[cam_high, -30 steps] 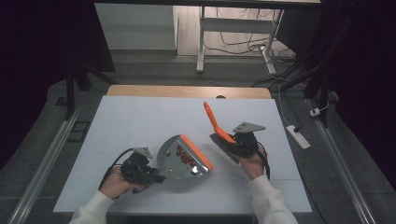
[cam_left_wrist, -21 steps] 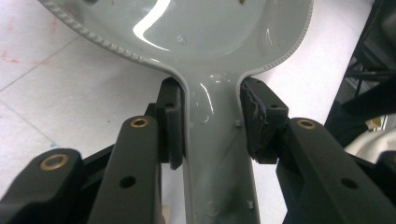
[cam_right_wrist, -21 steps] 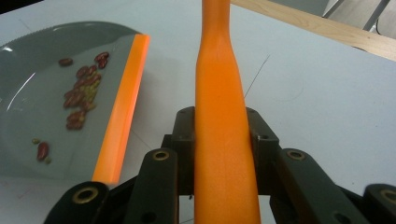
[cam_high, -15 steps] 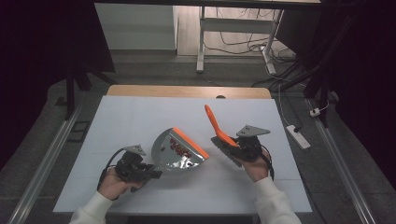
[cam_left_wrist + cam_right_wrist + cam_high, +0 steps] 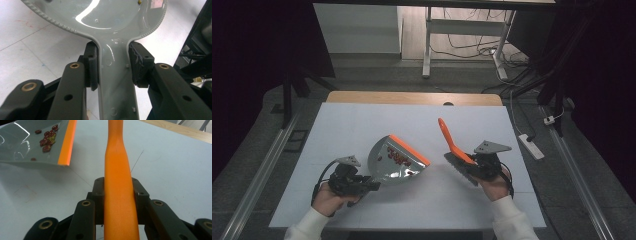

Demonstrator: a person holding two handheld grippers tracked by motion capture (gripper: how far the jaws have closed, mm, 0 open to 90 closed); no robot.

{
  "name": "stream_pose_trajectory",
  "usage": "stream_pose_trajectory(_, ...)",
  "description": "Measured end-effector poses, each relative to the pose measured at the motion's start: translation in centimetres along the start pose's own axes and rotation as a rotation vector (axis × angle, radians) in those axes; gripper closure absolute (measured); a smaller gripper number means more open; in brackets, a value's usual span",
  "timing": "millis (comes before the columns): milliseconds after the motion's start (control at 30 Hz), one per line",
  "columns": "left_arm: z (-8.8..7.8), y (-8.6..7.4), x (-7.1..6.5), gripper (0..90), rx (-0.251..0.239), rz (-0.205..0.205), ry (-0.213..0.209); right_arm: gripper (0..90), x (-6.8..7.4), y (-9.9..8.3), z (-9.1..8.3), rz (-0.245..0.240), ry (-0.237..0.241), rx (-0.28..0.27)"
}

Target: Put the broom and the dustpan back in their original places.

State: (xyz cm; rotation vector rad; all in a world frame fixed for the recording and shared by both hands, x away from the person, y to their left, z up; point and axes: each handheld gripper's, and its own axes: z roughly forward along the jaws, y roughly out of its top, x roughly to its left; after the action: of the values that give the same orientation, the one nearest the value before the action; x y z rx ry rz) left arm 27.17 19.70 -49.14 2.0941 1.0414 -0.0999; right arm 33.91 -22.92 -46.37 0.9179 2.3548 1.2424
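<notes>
Work in hand: the person is holding a grey plastic dustpan with an orange lip (image 5: 398, 159) in one gripper and an orange-handled brush with dark bristles (image 5: 453, 148) in the other; judging by the load in the pan, the sweeping looks finished or nearly so

Left gripper (image 5: 371, 184): its jaws are clamping the dustpan's narrow grey handle from both sides, seen closely in the left gripper view (image 5: 113, 72); gripping the neck just behind the scoop is giving firm control of the pan's tilt

Dustpan position: it is sitting near the middle of the white table (image 5: 362, 125), a little toward the near edge, with its orange lip turned toward the brush

Red beans (image 5: 400, 158): a small cluster, with a few yellowish bits, is lying inside the scoop back from the lip (image 5: 48, 138); keeping the pan level or tipped back is probably what is stopping them from rolling out

Right gripper (image 5: 472, 169): its jaws are closing on the brush's orange handle (image 5: 119, 187), squeezing it from either side; the handle is pointing up and toward the far edge, the bristles (image 5: 457, 167) hanging low near the table

Spacing: brush and pan are standing apart, right of the table's centre, so the bristles are not disturbing the load
</notes>
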Motion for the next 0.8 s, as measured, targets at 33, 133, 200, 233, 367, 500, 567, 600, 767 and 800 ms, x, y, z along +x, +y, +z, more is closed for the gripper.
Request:
stream_pose_trajectory(33, -0.1, -0.1, 0.0, 62.2, -0.004, -0.003, 0.000, 70.6, 0.0, -0.1, -0.1, -0.001, 0.000, 0.000)
stream_pose_trajectory(133, -0.3, -0.2, 0.0, 62.2, -0.021, -0.016, 0.013, 70.6, -0.1, -0.3, -0.5, -0.003, 0.005, 0.000)
stream_pose_trajectory(200, -0.4, -0.3, 0.0, 62.2, -0.030, -0.019, 0.025, 70.6, 0.0, -0.4, -0.7, 0.000, 0.009, 0.001)
stream_pose_trajectory(233, -0.5, -0.4, -0.1, 62.1, -0.033, -0.022, 0.027, 70.6, 0.0, -0.5, -0.8, -0.001, 0.011, 0.001)
stream_pose_trajectory(367, -0.9, -0.7, 0.0, 62.1, -0.050, -0.037, 0.040, 70.5, 0.1, -0.8, -1.1, -0.005, 0.025, 0.010)
stream_pose_trajectory(500, -1.2, -0.9, 0.3, 62.1, -0.066, -0.056, 0.053, 70.6, 0.0, -1.0, -1.2, 0.002, 0.038, 0.012)
stream_pose_trajectory(567, -1.3, -1.0, 0.4, 62.1, -0.074, -0.067, 0.061, 70.6, -0.1, -1.1, -1.2, 0.006, 0.045, 0.015)
stream_pose_trajectory(600, -1.4, -1.0, 0.5, 62.1, -0.078, -0.075, 0.063, 70.6, -0.1, -1.2, -1.2, 0.005, 0.047, 0.016)
stream_pose_trajectory(767, -1.4, -1.4, 0.6, 62.1, -0.079, -0.090, 0.080, 70.6, 0.0, -1.3, -1.2, 0.001, 0.045, 0.029)
stream_pose_trajectory(800, -1.4, -1.4, 0.6, 62.1, -0.078, -0.090, 0.083, 70.5, 0.1, -1.4, -1.3, 0.001, 0.044, 0.030)
